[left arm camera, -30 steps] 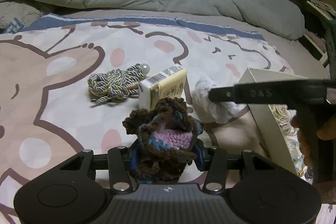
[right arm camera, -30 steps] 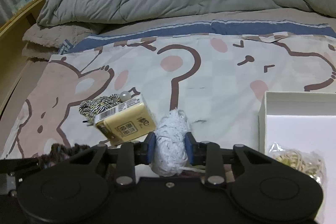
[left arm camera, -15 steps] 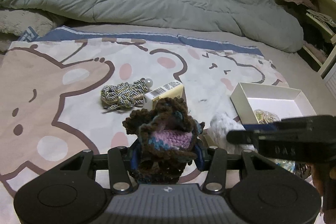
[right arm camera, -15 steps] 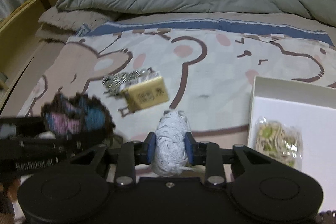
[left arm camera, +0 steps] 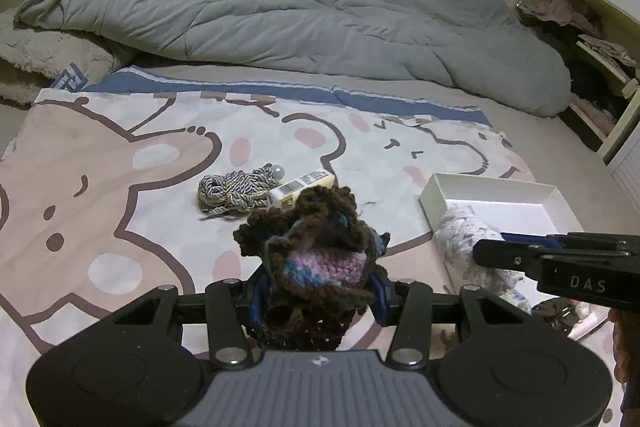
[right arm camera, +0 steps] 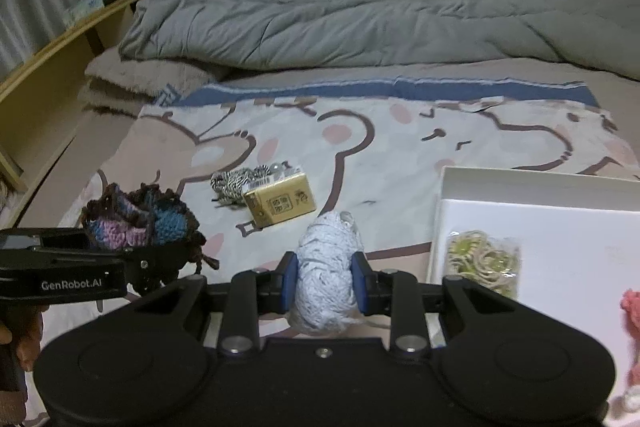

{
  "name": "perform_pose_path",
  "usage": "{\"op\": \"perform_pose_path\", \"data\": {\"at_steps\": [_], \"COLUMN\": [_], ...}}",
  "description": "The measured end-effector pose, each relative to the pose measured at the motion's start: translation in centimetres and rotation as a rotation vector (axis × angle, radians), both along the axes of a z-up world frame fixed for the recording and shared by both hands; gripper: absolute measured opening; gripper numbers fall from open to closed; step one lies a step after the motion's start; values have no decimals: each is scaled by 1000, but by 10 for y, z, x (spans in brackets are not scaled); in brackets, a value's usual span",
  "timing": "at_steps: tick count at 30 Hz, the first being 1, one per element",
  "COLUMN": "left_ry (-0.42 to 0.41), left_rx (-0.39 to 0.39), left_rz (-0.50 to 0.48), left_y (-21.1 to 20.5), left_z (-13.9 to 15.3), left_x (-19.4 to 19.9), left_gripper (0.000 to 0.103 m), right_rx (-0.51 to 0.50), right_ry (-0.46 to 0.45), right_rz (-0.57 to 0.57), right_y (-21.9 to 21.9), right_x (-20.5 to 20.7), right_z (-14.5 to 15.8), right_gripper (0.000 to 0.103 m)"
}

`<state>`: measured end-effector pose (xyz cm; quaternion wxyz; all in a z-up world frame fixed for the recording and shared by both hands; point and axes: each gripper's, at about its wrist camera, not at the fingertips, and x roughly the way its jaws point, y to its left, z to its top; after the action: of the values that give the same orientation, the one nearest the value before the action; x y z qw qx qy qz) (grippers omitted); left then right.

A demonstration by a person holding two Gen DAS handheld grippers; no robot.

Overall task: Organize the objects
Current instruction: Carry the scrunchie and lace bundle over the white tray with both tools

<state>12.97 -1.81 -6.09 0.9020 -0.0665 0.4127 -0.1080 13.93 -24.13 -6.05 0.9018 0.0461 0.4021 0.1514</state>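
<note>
My left gripper [left arm camera: 316, 297] is shut on a brown, pink and blue crocheted piece [left arm camera: 316, 247], held above the bear-print sheet; it also shows in the right wrist view [right arm camera: 138, 219]. My right gripper [right arm camera: 324, 285] is shut on a white-blue yarn bundle [right arm camera: 326, 267], held up just left of the white box [right arm camera: 540, 187]; the bundle shows in the left wrist view [left arm camera: 464, 239]. The box holds a bag of rubber bands [right arm camera: 484, 261]. A yellow carton [right arm camera: 280, 201] and a striped cord coil [right arm camera: 232, 183] lie on the sheet.
A grey duvet [left arm camera: 280, 11] is piled across the back of the bed. A wooden shelf [right arm camera: 52, 39] runs along the left. Shelves with clothes [left arm camera: 592, 43] stand at the right. A pink knitted item [right arm camera: 632, 311] shows at the right edge.
Both grippers have risen and pulled back from the sheet with their loads. The right gripper has moved right, toward the white box, so more of the box shows.
</note>
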Motion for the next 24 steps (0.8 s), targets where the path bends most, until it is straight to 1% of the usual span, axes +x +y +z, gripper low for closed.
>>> {"op": "perform_pose_path", "data": {"at_steps": [6, 13, 19, 24], "left_ry": [-9, -20, -53, -83], "left_rx": [-9, -45, -65, -89], "left_rz": [-7, -25, -63, -105], "left_y": [-9, -21, -36, -54], "left_z": [10, 25, 43, 54], "left_x": [-10, -19, -24, -26], "left_gripper": [49, 49, 49, 49], "right_rx": [-4, -16, -5, 17], "right_ry": [-34, -78, -126, -158], "right_rz": [-33, -82, -137, -185], "right_y": [-13, -33, -57, -78], "right_x": [-18, -42, -63, -78], "right_z": [17, 39, 60, 70], "right_gripper": [30, 30, 30, 30]}}
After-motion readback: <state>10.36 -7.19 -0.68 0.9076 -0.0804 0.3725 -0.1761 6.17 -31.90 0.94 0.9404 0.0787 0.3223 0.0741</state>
